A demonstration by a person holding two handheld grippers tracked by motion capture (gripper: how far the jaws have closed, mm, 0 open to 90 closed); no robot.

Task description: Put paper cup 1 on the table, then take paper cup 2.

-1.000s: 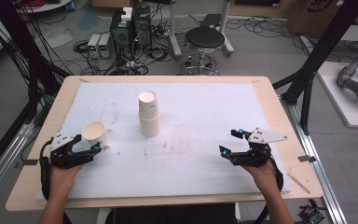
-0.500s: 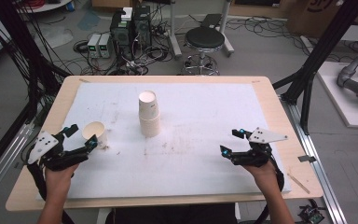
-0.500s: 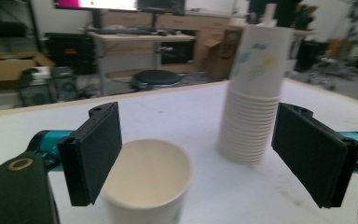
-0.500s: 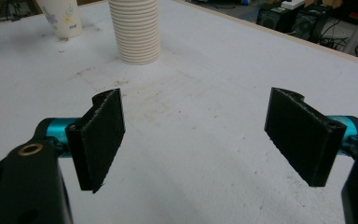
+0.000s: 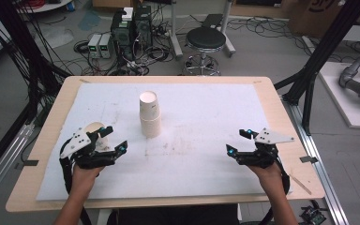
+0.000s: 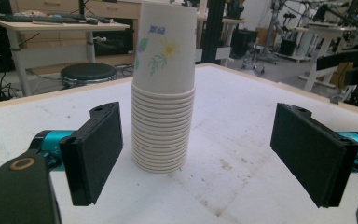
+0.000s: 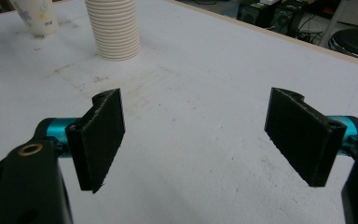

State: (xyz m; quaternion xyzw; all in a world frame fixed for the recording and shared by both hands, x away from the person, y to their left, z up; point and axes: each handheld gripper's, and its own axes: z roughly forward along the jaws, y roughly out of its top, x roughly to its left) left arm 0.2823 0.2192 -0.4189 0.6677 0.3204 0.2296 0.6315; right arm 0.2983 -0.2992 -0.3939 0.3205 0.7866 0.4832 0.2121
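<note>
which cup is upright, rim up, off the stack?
The single cup by the left gripper. The others are nested upside down in the stack mid-table.

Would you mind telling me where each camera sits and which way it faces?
High view: above the person's side, looking forward and down at the table; forearms, left gripper, right gripper.
Left gripper view: between open jaws, facing the cup stack.
Right gripper view: between open jaws, across the table; single cup far left.
Shared: the stack.

Black stool (image 5: 206,39), cable-strewn grey floor (image 5: 262,51)
</note>
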